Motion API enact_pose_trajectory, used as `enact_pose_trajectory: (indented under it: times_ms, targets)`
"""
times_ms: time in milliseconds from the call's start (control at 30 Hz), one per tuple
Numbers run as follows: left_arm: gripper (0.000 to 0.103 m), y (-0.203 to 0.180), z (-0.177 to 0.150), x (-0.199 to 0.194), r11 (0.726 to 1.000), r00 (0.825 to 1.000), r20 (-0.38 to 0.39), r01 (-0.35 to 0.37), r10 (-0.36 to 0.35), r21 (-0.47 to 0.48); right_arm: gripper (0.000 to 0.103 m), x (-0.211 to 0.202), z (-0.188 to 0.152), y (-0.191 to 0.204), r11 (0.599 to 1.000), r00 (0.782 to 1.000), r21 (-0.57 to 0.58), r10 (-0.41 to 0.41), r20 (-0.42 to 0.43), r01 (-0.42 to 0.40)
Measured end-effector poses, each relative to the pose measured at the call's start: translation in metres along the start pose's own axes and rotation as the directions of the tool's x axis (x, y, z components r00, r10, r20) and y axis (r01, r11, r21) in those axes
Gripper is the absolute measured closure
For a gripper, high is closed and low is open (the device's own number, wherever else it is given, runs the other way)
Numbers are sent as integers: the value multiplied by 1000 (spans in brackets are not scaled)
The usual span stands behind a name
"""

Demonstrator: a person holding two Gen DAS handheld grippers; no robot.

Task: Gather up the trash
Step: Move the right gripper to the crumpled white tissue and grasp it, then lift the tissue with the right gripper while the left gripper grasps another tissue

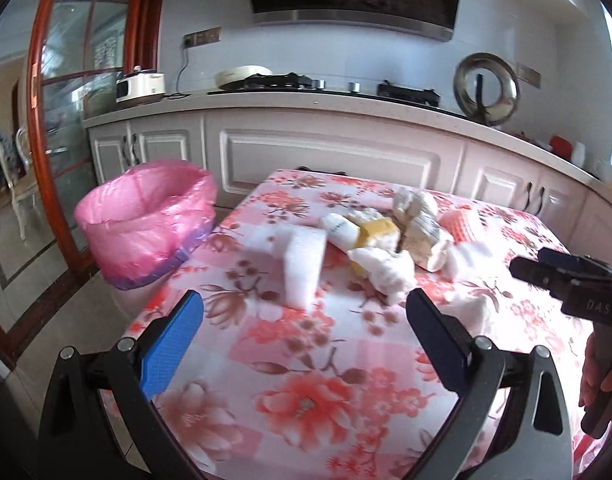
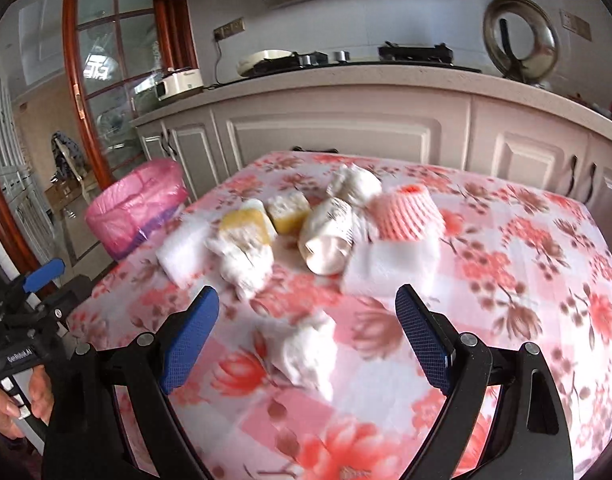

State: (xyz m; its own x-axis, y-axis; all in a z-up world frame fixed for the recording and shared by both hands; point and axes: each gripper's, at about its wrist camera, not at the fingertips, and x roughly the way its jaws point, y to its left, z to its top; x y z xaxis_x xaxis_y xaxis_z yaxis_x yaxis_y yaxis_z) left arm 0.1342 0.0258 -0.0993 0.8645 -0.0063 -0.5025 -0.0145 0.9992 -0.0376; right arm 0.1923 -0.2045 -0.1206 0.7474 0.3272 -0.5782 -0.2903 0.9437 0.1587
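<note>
A pile of trash lies mid-table: white foam blocks [image 1: 303,264] [image 2: 390,266], yellow sponges [image 1: 376,236] [image 2: 247,224], a crumpled paper cup [image 2: 328,240], a pink ribbed cup [image 2: 410,212] and crumpled tissues [image 1: 386,270] [image 2: 306,350]. A bin with a pink bag [image 1: 145,220] [image 2: 135,208] stands off the table's left edge. My left gripper [image 1: 306,312] is open and empty, a foam block just ahead of it. My right gripper [image 2: 308,308] is open and empty, a tissue lying between its fingers. It also shows at the right of the left wrist view [image 1: 562,276].
The table [image 1: 306,380] has a pink floral cloth. Behind it run white kitchen cabinets [image 1: 326,156] with a counter holding a stove, a pan and a round metal lid [image 1: 486,88]. A glass door with a red frame [image 1: 45,120] is at the left.
</note>
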Motion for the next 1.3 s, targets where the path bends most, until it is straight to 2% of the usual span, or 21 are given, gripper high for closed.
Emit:
enact_pose_trajectory:
  times_ms: [267,667,767,933,1033,1300]
  targets:
    - [5,-14,4,11,1000,1000,3,6,-6,28,18,18,-23,-14,1000,998,20,-21,-57,23]
    - [5,-5,-6,38,1000,998,-54,17,-16,19,20,64,-25,6,1000,988,-7,8,-157,-9]
    - [5,-6,-3,47,1000,998,-58,22,-22,9,31,71,-28,7,1000,982,-17,3,-188,-6]
    - [5,-14,2,56,999,998,-50,43,-42,15,64,75,-34,-3,1000,975,-8,5,-221,-6]
    - [5,-20,4,59,999,998,-50,45,-44,31,69,67,-33,-7,1000,982,-10,5,-187,-7]
    - [5,-44,10,78,996,995,-69,72,-69,44,70,47,-22,-20,999,992,8,-34,-118,35]
